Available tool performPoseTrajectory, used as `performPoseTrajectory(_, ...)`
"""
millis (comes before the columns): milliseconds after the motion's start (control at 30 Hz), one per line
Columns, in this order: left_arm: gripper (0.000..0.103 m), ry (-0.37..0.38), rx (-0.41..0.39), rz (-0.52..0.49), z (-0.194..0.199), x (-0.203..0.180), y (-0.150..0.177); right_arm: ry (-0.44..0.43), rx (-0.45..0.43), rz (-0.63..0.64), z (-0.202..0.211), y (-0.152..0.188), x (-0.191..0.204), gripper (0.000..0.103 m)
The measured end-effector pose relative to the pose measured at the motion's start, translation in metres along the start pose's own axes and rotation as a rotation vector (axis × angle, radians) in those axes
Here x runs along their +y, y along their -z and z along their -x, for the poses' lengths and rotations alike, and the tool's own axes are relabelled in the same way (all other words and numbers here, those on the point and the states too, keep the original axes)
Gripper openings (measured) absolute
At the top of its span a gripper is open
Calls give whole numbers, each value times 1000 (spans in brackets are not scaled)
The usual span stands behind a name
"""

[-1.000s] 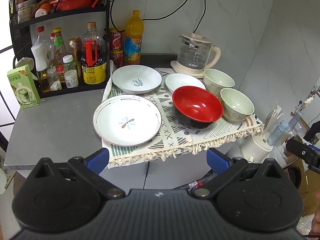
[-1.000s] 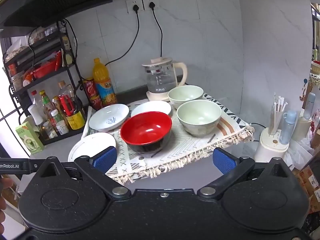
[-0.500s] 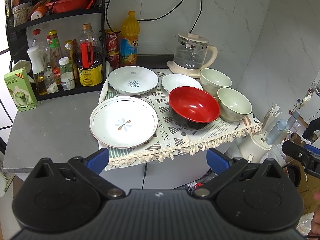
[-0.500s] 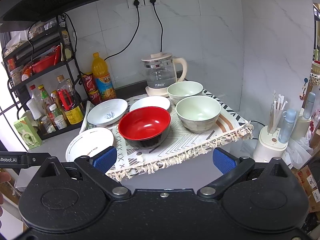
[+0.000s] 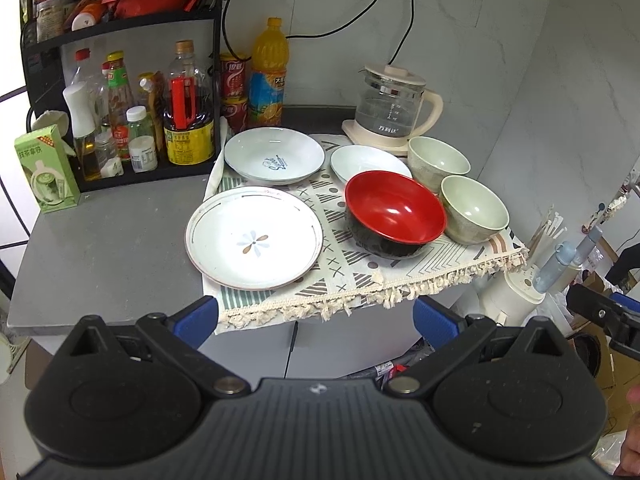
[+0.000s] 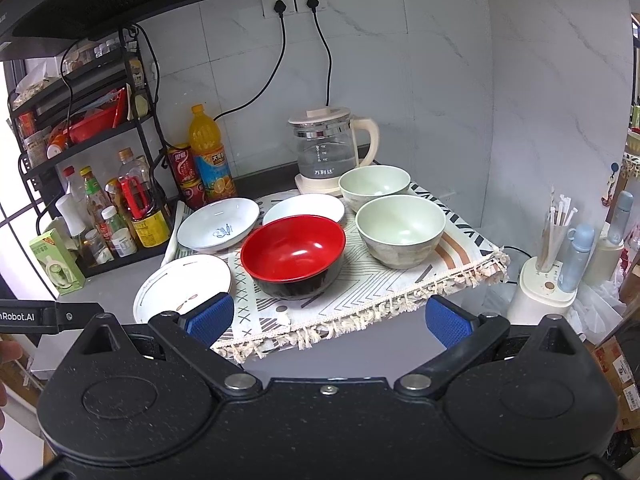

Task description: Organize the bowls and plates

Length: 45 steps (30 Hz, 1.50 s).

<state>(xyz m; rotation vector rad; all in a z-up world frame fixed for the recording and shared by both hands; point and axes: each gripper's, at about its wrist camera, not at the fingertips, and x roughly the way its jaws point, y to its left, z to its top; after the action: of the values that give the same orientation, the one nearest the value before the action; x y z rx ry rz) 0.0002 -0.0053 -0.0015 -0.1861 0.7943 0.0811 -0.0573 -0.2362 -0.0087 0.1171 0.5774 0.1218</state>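
On a patterned cloth [image 5: 360, 276] lie a flower plate [image 5: 254, 238], a deeper white plate with a blue mark [image 5: 274, 155], a small white plate [image 5: 370, 162], a red bowl [image 5: 394, 214] and two pale green bowls [image 5: 474, 208] [image 5: 438, 158]. My left gripper [image 5: 316, 322] is open and empty, in front of the counter edge. My right gripper [image 6: 328, 318] is open and empty, before the cloth's fringe; the red bowl [image 6: 294, 254] and nearest green bowl [image 6: 400, 228] lie ahead of it.
A glass kettle [image 5: 392, 110] stands behind the bowls. A black rack of bottles [image 5: 132, 120] and an orange juice bottle [image 5: 268, 76] stand at the back left. A green carton [image 5: 46, 168] sits on the grey counter [image 5: 104, 248]. A white holder with sticks [image 6: 548, 276] stands at right.
Both grippers have moved slightly closer to the counter. The dishes have not moved. Both grippers stay open.
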Motion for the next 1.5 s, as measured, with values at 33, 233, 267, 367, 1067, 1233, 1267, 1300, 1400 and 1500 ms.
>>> performPoseTrajectory(33, 102, -2, 1, 0, 0, 0, 0, 0, 2, -1, 0, 0, 0, 103)
performPoseTrajectory(233, 102, -11, 5, 9, -2, 0, 0, 5, 7, 4, 0, 0, 0, 103)
performPoseTrajectory(267, 102, -12, 5, 9, -2, 0, 1, 7, 9, 7, 0, 0, 0, 103)
performPoseTrajectory(367, 102, -15, 8, 5, -3, -1, 0, 8, 16, 15, -1, 1, -1, 103)
performPoseTrajectory(1067, 102, -18, 10, 11, -14, -9, -7, 17, 29, 31, -8, -1, -3, 103)
performPoseTrajectory(1233, 102, -19, 9, 7, -19, -10, -8, 12, 30, 32, -10, -2, -5, 103)
performPoseTrajectory(1267, 102, -20, 11, 7, -20, -10, -8, 11, 30, 33, -11, -2, -5, 103)
performPoseTrajectory(1300, 102, -18, 9, 6, -21, -10, -9, 9, 31, 33, -12, -2, -6, 103)
performPoseTrajectory(1400, 102, -23, 15, 10, -27, -11, -12, 2, 42, 24, -15, -3, -7, 103)
performPoseTrajectory(1500, 102, -23, 26, 9, -36, -13, -16, -2, 46, 28, -21, -4, -7, 103)
